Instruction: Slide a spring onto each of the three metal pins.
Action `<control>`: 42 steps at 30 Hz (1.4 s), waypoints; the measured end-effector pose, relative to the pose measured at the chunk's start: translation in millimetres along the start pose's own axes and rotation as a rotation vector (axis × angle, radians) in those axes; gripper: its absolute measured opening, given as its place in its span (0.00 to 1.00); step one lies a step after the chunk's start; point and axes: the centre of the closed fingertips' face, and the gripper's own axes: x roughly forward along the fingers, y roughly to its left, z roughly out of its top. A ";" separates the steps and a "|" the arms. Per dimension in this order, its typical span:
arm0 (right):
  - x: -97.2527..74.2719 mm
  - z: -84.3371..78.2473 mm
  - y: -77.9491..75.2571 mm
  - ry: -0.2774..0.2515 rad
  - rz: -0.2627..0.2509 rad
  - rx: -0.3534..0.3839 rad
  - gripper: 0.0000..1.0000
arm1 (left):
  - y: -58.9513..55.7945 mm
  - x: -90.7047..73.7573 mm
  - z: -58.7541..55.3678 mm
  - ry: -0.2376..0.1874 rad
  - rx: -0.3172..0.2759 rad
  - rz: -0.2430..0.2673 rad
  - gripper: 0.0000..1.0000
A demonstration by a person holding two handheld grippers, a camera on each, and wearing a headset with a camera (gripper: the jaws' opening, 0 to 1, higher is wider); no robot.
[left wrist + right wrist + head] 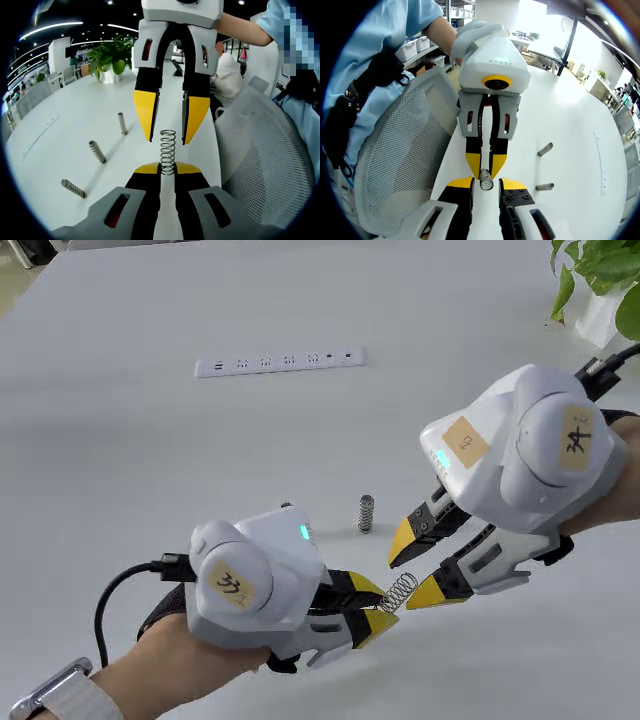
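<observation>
A loose steel spring (398, 592) hangs in the air between the two grippers. My left gripper (379, 603) is shut on its lower end, seen in the left gripper view as the spring (168, 150) rising from the yellow tips. My right gripper (410, 575) faces it, open, jaws straddling the spring's free end (485, 180) with gaps on both sides. On the white table stand a bare metal pin (122, 123) and two pins wearing springs (97, 151) (73, 188). One sprung pin (366, 513) stands just beyond the grippers.
A white power strip (280, 362) lies farther back on the table (150, 440). A potted plant (600, 280) sits at the far right corner. A grey mesh chair (270, 150) and a person in a light blue shirt (385, 45) are by the table's near edge.
</observation>
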 end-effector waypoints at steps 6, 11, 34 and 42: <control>5.7 -2.7 1.8 0.000 0.015 0.016 0.14 | -0.9 0.7 2.6 -0.009 -0.002 0.002 0.06; 9.4 -3.6 2.5 -0.008 0.025 0.031 0.12 | -0.4 0.3 6.4 -0.023 0.000 0.007 0.06; 7.9 -3.2 6.3 0.003 0.046 0.039 0.08 | -3.5 1.5 15.1 -0.059 0.024 0.000 0.06; 8.3 -3.9 7.1 0.011 0.053 0.063 0.07 | -4.3 2.2 14.7 -0.070 0.023 0.006 0.06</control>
